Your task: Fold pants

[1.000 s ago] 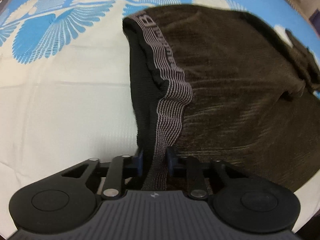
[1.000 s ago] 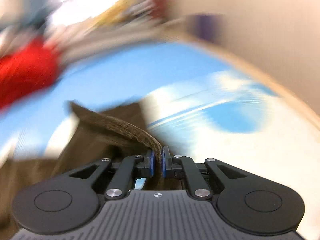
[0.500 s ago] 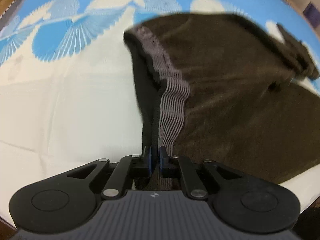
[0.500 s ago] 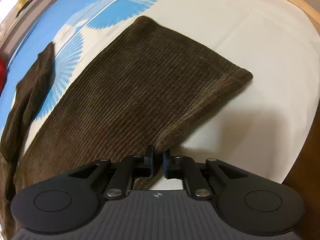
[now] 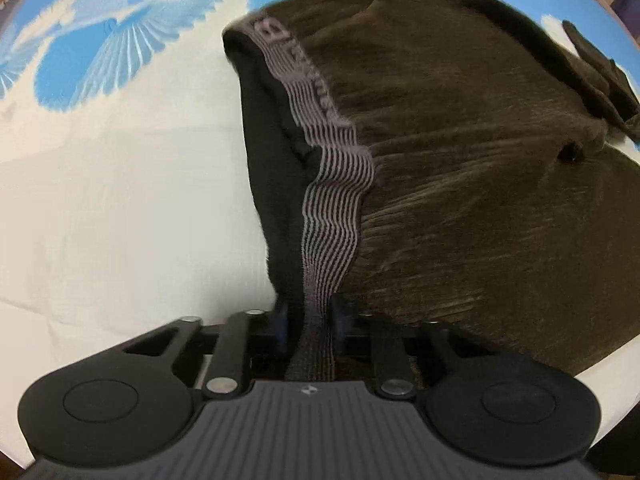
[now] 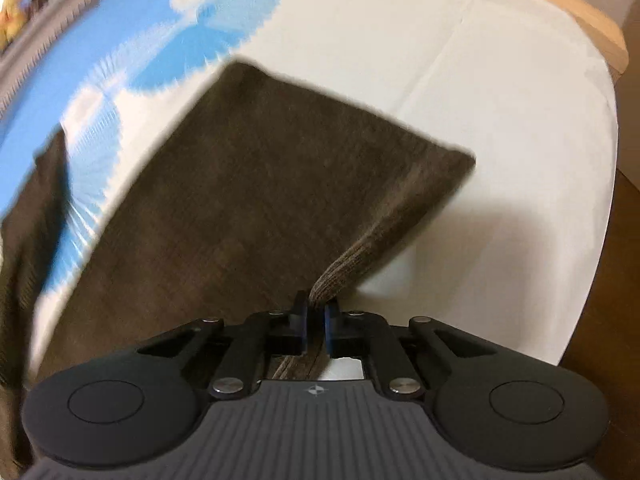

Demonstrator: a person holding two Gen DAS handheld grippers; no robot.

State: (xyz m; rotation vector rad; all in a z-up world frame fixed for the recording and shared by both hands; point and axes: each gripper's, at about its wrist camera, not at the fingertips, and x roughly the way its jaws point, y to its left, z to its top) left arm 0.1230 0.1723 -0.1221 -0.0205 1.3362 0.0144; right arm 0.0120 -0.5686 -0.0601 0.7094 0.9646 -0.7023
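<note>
Gripping pants [image 5: 460,168]: L tool [image 5: 308,324]; R tool [image 6: 316,320]

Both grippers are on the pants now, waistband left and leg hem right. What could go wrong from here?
The left gripper has only the striped waistband between its fingers, with gaps either side, so it may slip out under a pull. The right gripper pinches just the hem corner of the pants; it could tug free or the leg fold skewed. The bedsheet ends near that corner, so slack cloth might slide off.

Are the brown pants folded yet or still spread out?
Spread out. The brown pants lie open on the sheet, a leg extended; left gripper pinches the waistband, right gripper the hem.
</note>
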